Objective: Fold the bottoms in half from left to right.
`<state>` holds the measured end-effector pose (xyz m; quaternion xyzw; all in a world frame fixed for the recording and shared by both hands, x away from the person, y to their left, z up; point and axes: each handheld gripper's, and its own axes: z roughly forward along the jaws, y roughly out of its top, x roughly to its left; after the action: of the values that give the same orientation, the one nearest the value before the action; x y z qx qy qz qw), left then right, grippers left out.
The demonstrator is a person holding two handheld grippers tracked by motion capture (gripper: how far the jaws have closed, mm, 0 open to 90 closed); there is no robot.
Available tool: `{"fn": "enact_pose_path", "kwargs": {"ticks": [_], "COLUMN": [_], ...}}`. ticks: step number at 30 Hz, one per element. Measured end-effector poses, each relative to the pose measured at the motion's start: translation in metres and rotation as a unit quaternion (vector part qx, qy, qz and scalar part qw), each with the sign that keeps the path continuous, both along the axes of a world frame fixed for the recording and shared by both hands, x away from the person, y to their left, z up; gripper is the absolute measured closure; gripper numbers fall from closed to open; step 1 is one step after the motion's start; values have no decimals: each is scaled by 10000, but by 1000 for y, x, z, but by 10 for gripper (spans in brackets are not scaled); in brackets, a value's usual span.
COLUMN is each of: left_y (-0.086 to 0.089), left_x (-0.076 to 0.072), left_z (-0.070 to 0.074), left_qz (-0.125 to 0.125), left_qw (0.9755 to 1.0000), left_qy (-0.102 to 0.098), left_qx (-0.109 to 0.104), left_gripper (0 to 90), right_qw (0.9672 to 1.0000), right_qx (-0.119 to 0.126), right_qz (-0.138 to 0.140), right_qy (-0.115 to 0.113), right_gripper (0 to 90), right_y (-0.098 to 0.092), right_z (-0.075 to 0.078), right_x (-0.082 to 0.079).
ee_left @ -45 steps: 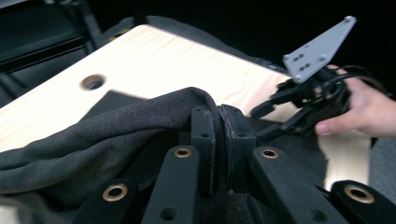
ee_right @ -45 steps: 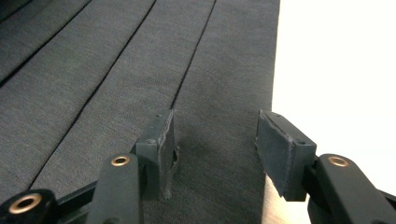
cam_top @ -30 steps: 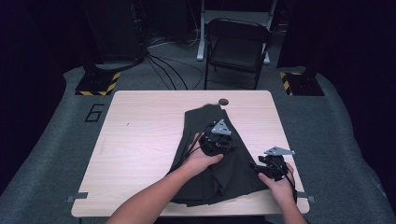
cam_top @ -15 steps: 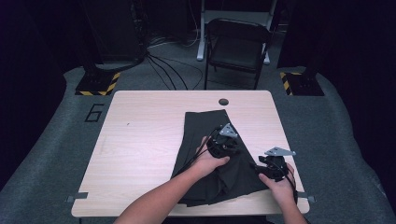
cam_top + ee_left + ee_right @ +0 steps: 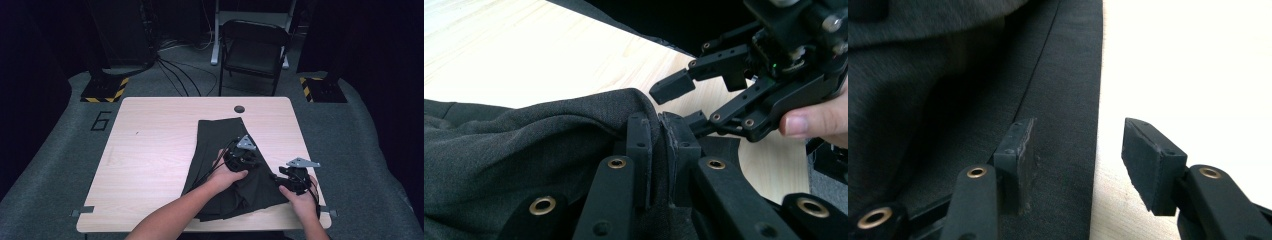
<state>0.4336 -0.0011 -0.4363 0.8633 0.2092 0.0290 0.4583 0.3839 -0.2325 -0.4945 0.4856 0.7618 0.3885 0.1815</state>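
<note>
Lying lengthwise away from the person, the dark grey folded cloth garment (image 5: 225, 165) covers the pale wooden table's (image 5: 150, 150) right half; a black folding chair (image 5: 254, 55) stands beyond. The left gripper (image 5: 658, 150) pinches a raised fold; the right gripper (image 5: 1075, 160) gapes, seemingly straddling the garment's edge.

Bare table (image 5: 150, 150) fills the frame's left half, free for passage. Centre-right, the dark garment (image 5: 220, 140) covers the wood; right gripper (image 5: 684, 105) stands just beside left gripper (image 5: 659, 145).
</note>
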Motion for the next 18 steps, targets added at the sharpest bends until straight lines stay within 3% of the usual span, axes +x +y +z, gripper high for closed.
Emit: {"fn": "enact_pose_path", "kwargs": {"ticks": [7, 14, 18], "left_y": [-3, -4, 6], "left_x": [0, 0, 4], "left_z": [-7, -5, 1], "left_qz": [15, 77, 322], "left_qw": [10000, 9998, 9995], "left_qy": [72, 146, 35], "left_qx": [-27, -79, -27], "left_gripper": [796, 589, 517], "right_qw": [10000, 9999, 10000], "right_qx": [4, 74, 53], "right_qz": [-4, -69, -58], "right_qy": [1, 1, -42], "right_gripper": [468, 468, 470], "right_y": [1, -1, -3], "right_z": [0, 0, 1], "right_x": [0, -1, -1]}}
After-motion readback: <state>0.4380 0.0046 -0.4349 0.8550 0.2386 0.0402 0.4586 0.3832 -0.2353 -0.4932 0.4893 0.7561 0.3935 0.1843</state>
